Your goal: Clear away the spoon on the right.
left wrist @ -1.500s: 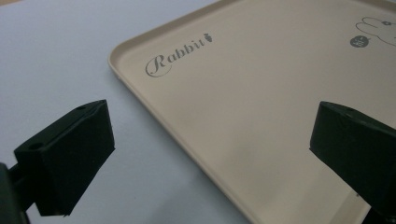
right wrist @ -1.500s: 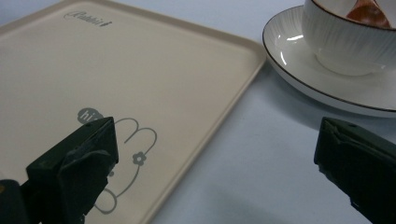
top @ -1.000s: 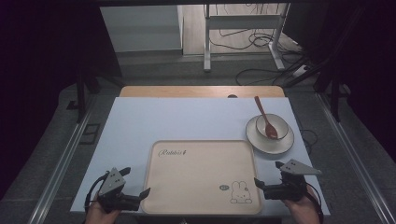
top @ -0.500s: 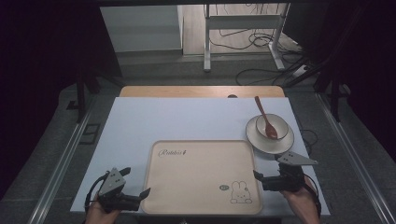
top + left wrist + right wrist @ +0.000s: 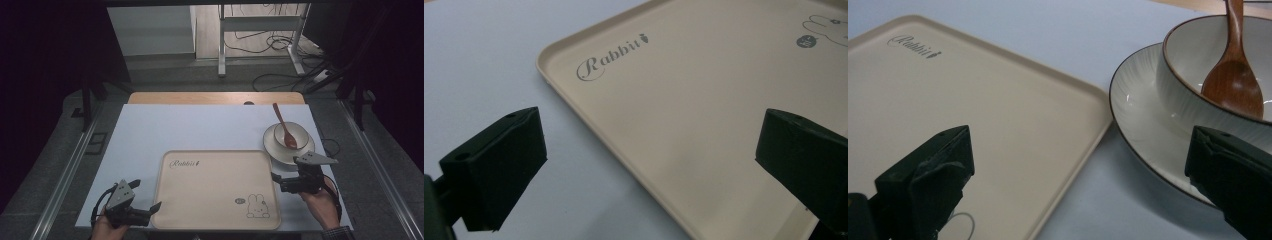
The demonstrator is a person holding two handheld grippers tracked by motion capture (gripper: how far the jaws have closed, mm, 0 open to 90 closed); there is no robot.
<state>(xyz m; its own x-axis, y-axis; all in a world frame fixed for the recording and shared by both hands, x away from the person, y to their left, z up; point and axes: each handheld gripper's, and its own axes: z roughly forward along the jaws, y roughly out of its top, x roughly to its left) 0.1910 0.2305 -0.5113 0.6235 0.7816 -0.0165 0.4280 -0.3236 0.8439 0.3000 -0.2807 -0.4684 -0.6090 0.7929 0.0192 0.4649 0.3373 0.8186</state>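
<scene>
A beige tray (image 5: 215, 187) printed with "Rabbit" and a rabbit drawing lies at the front middle of the pale table (image 5: 200, 127). Beyond its right corner stands a white bowl (image 5: 289, 137) on a white plate (image 5: 300, 154), with a brown wooden spoon (image 5: 283, 125) resting in the bowl. My left gripper (image 5: 146, 195) is open at the tray's front left corner; the tray's left rim (image 5: 589, 115) runs between its jaws. My right gripper (image 5: 278, 182) is open by the tray's right edge, just before the plate. Its own view shows the tray (image 5: 973, 100), plate (image 5: 1140, 115), bowl (image 5: 1188, 75) and spoon (image 5: 1235, 82) ahead.
The table's far strip is bare wood (image 5: 215, 98). Beyond it are a floor with cables (image 5: 280, 75) and a metal stand (image 5: 222, 45). Metal rails (image 5: 65, 175) run along both sides of the table.
My right gripper has moved away from the front edge, toward the plate and the tray's right edge. The left gripper has stayed put.
</scene>
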